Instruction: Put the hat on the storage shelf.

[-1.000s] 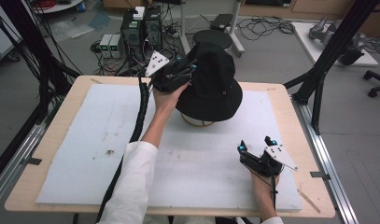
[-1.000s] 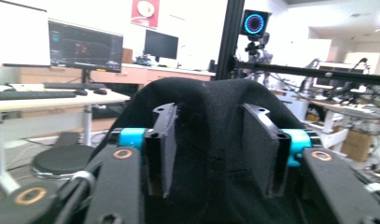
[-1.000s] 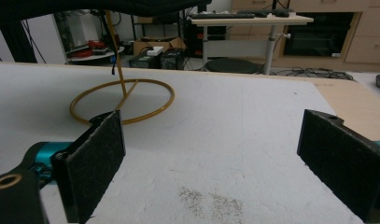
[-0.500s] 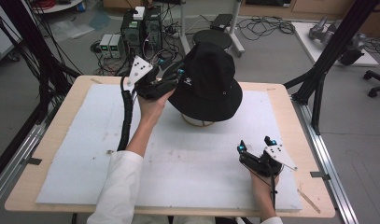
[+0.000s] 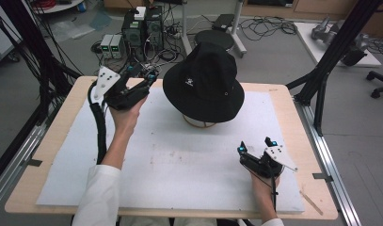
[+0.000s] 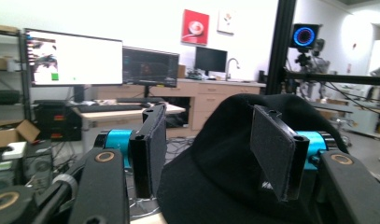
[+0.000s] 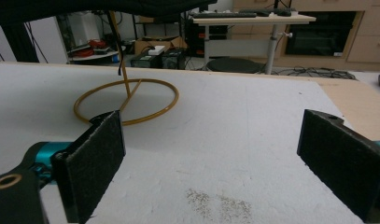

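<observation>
High view: black hat [image 5: 204,84] sits on gold wire stand [image 5: 202,123] mid white mat [image 5: 179,160]. Left gripper [image 5: 144,81] just left of brim, jaws spread, nothing between. Right gripper [image 5: 255,146] low on mat, jaws spread

Left gripper view: hat beyond pads [image 6: 271,151]

Right gripper view: stand's ring ahead-left

I can read no text anywhere: the small white emblem on the black bucket hat [image 5: 205,84], just beside my left gripper [image 5: 141,81], is too blurred to make out.
</observation>
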### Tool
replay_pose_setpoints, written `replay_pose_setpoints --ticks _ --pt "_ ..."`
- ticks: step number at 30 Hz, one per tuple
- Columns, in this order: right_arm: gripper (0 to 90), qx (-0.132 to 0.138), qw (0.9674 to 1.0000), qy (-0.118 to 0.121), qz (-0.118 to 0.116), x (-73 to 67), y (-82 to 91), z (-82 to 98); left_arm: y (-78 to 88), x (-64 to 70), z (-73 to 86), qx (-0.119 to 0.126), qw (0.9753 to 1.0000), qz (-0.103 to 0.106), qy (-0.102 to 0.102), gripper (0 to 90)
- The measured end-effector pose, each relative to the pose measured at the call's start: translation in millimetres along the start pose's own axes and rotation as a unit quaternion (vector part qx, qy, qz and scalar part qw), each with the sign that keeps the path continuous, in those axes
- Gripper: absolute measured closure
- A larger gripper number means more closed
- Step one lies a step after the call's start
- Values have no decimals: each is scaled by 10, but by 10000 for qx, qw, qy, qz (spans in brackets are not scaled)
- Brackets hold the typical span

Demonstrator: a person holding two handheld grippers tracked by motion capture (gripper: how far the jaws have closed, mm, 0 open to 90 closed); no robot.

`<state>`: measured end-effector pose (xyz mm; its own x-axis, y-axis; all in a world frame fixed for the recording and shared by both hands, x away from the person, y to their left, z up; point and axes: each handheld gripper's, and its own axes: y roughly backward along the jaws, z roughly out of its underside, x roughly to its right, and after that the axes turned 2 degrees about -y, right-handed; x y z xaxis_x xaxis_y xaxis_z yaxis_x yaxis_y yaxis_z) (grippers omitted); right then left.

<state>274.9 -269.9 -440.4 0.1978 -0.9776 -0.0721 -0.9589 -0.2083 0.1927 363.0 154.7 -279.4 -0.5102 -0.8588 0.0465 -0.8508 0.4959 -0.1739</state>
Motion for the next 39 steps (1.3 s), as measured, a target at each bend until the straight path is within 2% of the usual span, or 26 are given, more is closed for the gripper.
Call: replay_pose_setpoints --ticks 6,10,16,20,23,28,31,39 --pt "68 7 10000 3 7 -3 6 -1 302 -140 28 69 9994 -318 141 458" --pt "68 26 10000 -33 27 0 13 -3 485 -223 51 27 9986 -519 87 460" --pt "68 28 9999 -91 31 3 16 -3 706 -336 128 -14 9970 -760 130 460" --pt "68 46 10000 -64 31 7 14 -4 837 -388 239 -113 9961 -871 88 460" --pt "68 52 9999 -88 41 10 16 -5 921 -422 350 -321 9953 -918 2 457" --pt "68 63 9999 -102 58 15 26 -5 1080 -500 504 -434 9923 -1147 167 456" --pt "68 83 9999 -108 51 15 33 -3 1171 -537 557 -452 9902 -1321 92 456" --pt "68 73 9999 -145 33 17 45 -2 1381 -598 672 -558 9864 -1541 95 453"
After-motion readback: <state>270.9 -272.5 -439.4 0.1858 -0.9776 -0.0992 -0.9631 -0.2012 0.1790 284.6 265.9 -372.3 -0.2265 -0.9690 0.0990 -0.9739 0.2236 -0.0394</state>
